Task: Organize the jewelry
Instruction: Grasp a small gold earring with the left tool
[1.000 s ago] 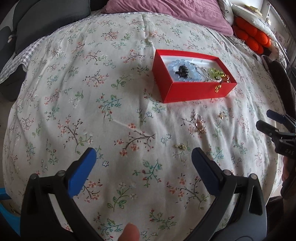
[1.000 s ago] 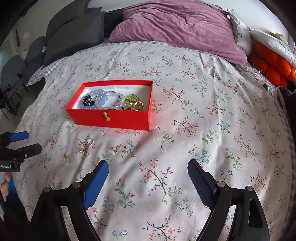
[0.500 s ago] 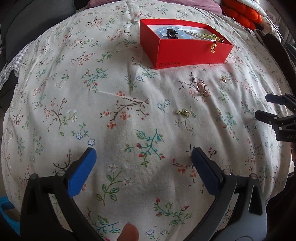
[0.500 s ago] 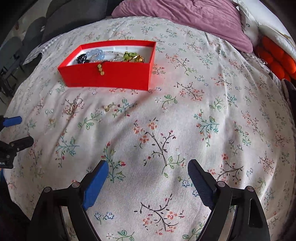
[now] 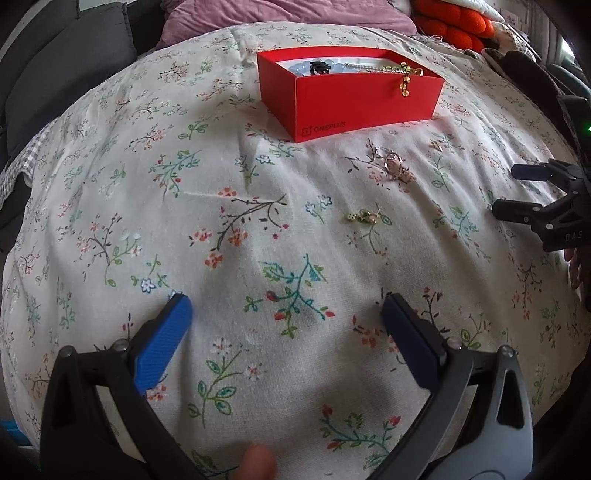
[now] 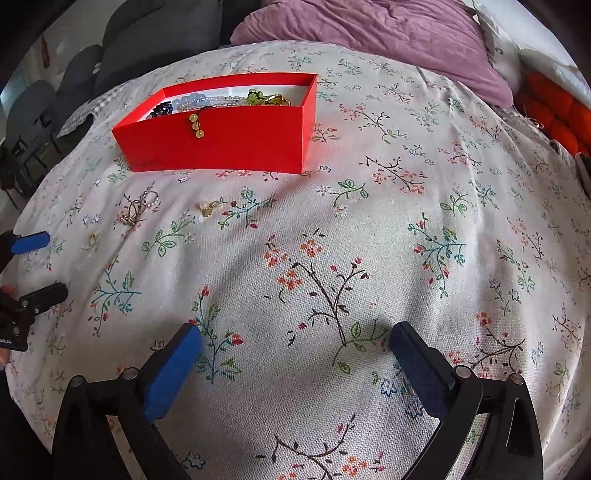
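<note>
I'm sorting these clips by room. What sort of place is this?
Most likely a bedroom: the red box sits on a bed's floral sheet, with a purple pillow at its head.

Red box (image 5: 354, 99) holds beads; ring cluster (image 5: 395, 166) and small earring (image 5: 364, 218) lie just before it on floral bedspread (image 5: 184, 221).

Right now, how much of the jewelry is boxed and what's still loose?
Done: the red box holds bead bracelets and chains, one bead strand hanging over its front wall. In hand: nothing; the left gripper and right gripper are open and empty. Left: the ring cluster, green earring and a small gold piece on the bedspread.
</note>
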